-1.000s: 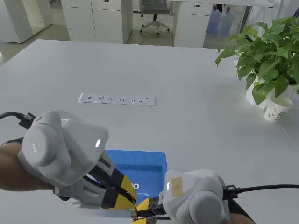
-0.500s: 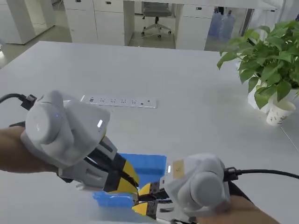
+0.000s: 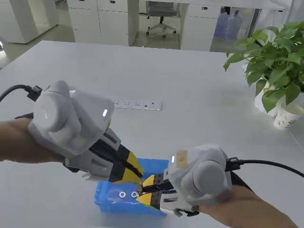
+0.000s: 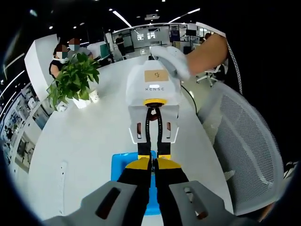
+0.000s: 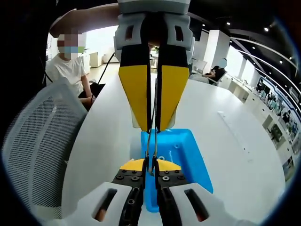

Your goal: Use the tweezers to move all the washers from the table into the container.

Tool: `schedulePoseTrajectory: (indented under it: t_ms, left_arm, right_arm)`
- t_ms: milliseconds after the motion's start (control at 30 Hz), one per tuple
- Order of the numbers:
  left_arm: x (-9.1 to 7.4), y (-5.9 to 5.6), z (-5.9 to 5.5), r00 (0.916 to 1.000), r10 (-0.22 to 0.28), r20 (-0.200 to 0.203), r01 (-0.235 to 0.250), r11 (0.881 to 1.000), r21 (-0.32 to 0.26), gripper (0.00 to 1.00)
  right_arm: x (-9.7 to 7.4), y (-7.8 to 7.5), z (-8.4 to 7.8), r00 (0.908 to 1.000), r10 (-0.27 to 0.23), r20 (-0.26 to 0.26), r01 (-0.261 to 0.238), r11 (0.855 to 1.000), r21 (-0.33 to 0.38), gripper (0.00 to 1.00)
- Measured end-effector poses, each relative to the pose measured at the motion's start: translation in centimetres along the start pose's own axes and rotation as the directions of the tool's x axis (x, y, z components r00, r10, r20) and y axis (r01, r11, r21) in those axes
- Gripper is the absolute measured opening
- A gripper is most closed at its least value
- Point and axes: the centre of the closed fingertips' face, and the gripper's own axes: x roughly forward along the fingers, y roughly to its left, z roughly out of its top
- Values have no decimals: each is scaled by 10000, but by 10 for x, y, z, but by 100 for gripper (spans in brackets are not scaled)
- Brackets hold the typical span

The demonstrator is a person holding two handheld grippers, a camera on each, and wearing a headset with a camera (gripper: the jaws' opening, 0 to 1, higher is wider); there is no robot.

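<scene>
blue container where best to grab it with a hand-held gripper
Probably the left end wall of the blue container, from above, one jaw inside, one outside: it's an open tray with thin upright walls, and that end looks unobstructed.

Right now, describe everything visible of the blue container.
The blue container is a shallow rectangular tray, plastic by its look, with a raised rim and rounded corners. It sits flat on the white table, open side up. At least two small metal washers lie on its floor. The left gripper and right gripper meet above it, both shut on thin tweezers; whether they touch it is unclear.
</scene>
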Motion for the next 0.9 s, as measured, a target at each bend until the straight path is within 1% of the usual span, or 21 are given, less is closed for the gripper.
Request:
schedulePoseTrajectory:
  t_ms: [100,433,700,900]
  left_arm:
    - [4,5,-3,10000,52,-51,-52,10000,28,5]
    - [20,18,-17,9995,0,-303,2,10000,49,6]
    - [32,26,-28,9989,-139,-443,139,9999,3,6]
    - [42,29,-36,9982,-281,-536,276,9996,-100,6]
  right_arm:
    - [3,-6,-4,10000,-20,-76,21,9999,102,8]
    - [15,-16,-22,9995,22,-302,-10,9993,370,8]
    - [22,-22,-37,9991,28,-427,0,9979,645,9]
    - [27,-24,-48,9982,101,-592,-52,9966,823,9]
